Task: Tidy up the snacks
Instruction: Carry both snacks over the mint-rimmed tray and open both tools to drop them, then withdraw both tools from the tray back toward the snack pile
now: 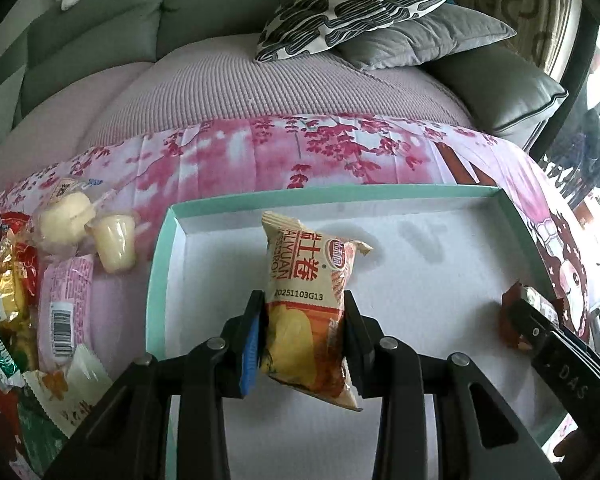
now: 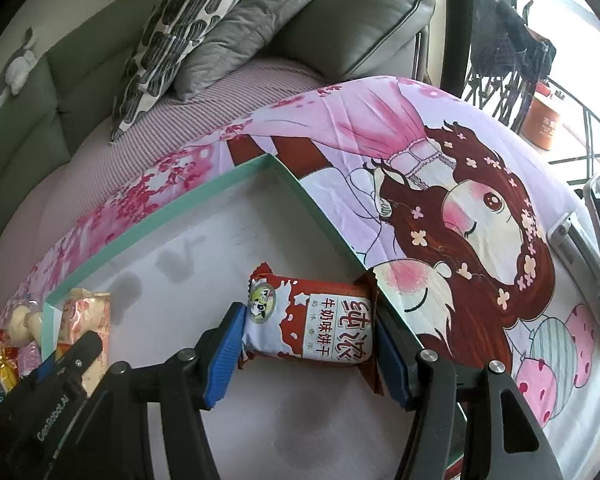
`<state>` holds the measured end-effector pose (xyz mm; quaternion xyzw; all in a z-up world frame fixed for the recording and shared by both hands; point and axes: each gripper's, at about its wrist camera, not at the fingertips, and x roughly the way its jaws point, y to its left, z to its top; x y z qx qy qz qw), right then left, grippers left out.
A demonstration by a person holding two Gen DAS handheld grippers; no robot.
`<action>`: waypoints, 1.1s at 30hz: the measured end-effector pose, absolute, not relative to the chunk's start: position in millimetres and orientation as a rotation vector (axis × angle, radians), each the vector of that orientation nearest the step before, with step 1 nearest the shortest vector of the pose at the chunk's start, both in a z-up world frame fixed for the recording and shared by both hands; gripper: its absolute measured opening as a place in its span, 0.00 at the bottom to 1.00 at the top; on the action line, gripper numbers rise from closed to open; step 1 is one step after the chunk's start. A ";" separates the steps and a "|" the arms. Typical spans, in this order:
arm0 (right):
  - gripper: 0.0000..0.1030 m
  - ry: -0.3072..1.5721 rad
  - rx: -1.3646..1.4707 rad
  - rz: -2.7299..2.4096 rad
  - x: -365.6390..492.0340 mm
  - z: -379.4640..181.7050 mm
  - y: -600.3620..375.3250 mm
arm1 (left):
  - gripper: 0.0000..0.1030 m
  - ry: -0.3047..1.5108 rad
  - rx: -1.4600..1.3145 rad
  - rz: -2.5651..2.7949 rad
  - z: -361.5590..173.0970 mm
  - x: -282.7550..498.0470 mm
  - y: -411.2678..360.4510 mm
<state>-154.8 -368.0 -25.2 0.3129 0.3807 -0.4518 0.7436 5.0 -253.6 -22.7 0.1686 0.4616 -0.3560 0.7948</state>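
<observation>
A shallow box with teal walls (image 1: 162,264) and a white floor lies on the pink printed cloth. My left gripper (image 1: 304,320) is shut on a beige and orange egg-roll packet (image 1: 312,280), held over the box's left part. My right gripper (image 2: 312,332) is shut on a red and white milk biscuit packet (image 2: 320,320) at the box's right wall (image 2: 324,224). In the left wrist view the right gripper (image 1: 540,332) and its red packet (image 1: 510,316) show at the right edge. In the right wrist view the left gripper (image 2: 64,360) and its packet (image 2: 86,316) show at the lower left.
Loose snacks lie on the cloth left of the box: two pale jelly cups (image 1: 112,244), a pink packet with a barcode (image 1: 62,312), and yellow, red and green wrappers (image 1: 8,288). Sofa cushions (image 1: 364,4) sit behind. A metal stand (image 2: 592,252) lies at the right.
</observation>
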 end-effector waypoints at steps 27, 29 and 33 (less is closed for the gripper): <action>0.72 0.822 0.613 -1.018 -152.0 -1.4 -360.1 | 0.84 1.052 0.290 -0.560 17.3 28.2 -213.4; 0.78 0.826 0.606 -1.018 -151.2 -0.4 -359.7 | 0.91 1.054 0.290 -0.540 17.4 29.2 -210.6; 0.94 0.834 0.586 -1.014 -148.3 0.0 -358.0 | 0.97 1.023 0.316 -0.517 17.3 28.1 -209.9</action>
